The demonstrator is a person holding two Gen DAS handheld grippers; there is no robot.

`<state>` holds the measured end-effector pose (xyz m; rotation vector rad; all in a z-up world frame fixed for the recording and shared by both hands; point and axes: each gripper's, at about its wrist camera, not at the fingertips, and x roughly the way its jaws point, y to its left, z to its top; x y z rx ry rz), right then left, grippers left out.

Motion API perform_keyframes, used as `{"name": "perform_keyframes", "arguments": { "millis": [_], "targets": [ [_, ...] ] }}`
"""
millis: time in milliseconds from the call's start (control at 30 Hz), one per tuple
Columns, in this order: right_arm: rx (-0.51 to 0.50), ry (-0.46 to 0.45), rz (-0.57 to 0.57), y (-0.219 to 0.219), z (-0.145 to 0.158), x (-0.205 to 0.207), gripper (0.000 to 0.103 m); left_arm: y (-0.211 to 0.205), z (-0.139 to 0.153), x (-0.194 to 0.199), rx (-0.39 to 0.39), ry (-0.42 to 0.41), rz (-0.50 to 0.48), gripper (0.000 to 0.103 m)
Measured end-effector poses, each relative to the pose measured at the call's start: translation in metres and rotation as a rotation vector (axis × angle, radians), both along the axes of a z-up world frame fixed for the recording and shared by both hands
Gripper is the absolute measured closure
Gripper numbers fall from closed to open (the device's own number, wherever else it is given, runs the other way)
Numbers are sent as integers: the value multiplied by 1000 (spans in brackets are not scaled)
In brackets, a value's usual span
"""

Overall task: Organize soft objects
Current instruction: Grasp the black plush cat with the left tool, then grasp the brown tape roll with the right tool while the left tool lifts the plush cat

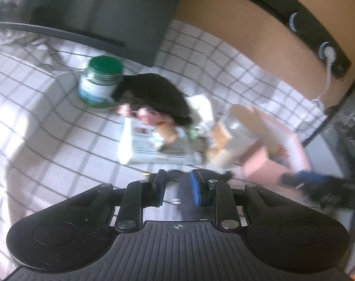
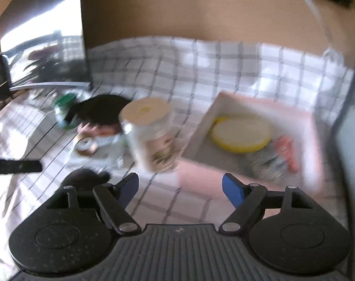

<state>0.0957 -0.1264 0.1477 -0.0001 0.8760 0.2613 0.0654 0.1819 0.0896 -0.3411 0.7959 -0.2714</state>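
At the near edge of the left wrist view, the left claw (image 1: 177, 187) has its blue pads only a little apart. A small dark fuzzy thing (image 1: 175, 176) lies blurred at their tips, and I cannot tell whether the pads press on it. In the right wrist view, the right claw (image 2: 180, 187) stands wide apart with nothing between its fingers, over the checked cloth of the tabletop (image 2: 168, 201).

Just beyond the right claw stands a clear jar (image 2: 149, 135) with a beige lid, tilted in the blur. To its right lies an open pink box (image 2: 224, 178), which holds a yellow disc (image 2: 241, 132), an orange scrap and some patterned soft stuff.

Left of the clear jar a flat white pack (image 1: 140, 149) lies on the cloth. A larger black soft thing (image 1: 154, 93) rests partly over its far end, with pinkish bits showing under it. That black thing touches a green-lidded jar (image 1: 100, 82) standing just behind it.

Farthest back, a brown board (image 2: 200, 16) rises behind the tabletop, with a black power strip (image 1: 294, 21) fixed along it.
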Motion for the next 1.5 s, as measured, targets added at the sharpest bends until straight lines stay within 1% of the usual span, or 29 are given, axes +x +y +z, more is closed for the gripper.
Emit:
{"name": "perform_keyframes", "arguments": {
  "millis": [67,200,267,333,367,400,433,500,533,567,600,667,733,767,833,900,967,1000,1033,1067,1133,1167,1200,1233,1300,1367,1433,1500],
  "targets": [
    [10,22,29,9,-6,-4,24,-13,3,2,5,-13,-28,77],
    [-18,29,55,21,-12,-15,24,-41,-3,2,75,-10,-85,77],
    [-17,44,52,20,-16,-19,24,-57,-9,-1,137,-5,-142,77],
    [-20,61,42,18,-20,-21,24,-69,-12,-6,209,-49,-173,74],
    [-22,70,35,16,-22,-23,24,-74,-12,-8,252,-76,-179,71],
    [-22,77,27,14,-24,-24,24,-78,-12,-8,286,-88,-178,65],
    [-19,84,21,11,-25,-25,24,-80,-13,-7,300,-90,-173,61],
    [-12,100,10,6,-29,-29,24,-82,-14,-2,307,-72,-168,45],
    [-10,110,6,4,-31,-31,24,-82,-16,2,299,-54,-174,41],
    [-9,123,2,3,-34,-32,24,-83,-19,6,281,-31,-184,32],
    [-8,134,-1,2,-36,-32,24,-82,-24,11,254,9,-194,20],
    [-10,149,-6,2,-40,-34,24,-82,-36,22,199,106,-207,9],
    [-9,154,-9,1,-42,-37,24,-82,-48,30,133,170,-220,8],
    [-9,153,-8,0,-41,-39,24,-83,-52,31,115,178,-222,8],
    [-17,145,-7,-1,-40,-42,24,-88,-56,31,113,160,-223,11],
    [-38,129,-13,-2,-38,-45,24,-92,-57,32,115,140,-226,15],
    [-62,113,-23,-3,-37,-49,24,-94,-58,32,106,116,-229,16],
    [-75,107,-30,-4,-37,-51,23,-94,-58,34,94,111,-235,18],
    [-85,105,-36,-5,-37,-52,21,-93,-58,35,81,112,-245,21],
    [-93,102,-42,-6,-37,-54,20,-94,-58,36,73,119,-255,27],
    [-99,91,-54,-7,-36,-58,16,-93,-58,36,58,134,-264,27],
    [-94,80,-56,-7,-35,-60,15,-92,-58,36,55,139,-257,27],
    [-86,63,-53,-6,-33,-63,12,-91,-57,34,47,140,-250,28],
    [-82,47,-45,-5,-31,-65,7,-88,-55,32,37,133,-245,28],
    [-89,14,-10,0,-28,-67,2,-81,-50,26,25,104,-235,28],
    [-97,14,31,7,-28,-63,2,-71,-43,19,35,79,-214,28],
    [-105,38,46,16,-31,-55,2,-57,-36,14,52,71,-178,28],
    [-104,49,49,25,-33,-46,2,-35,-29,6,74,63,-117,28]
  ]
}}
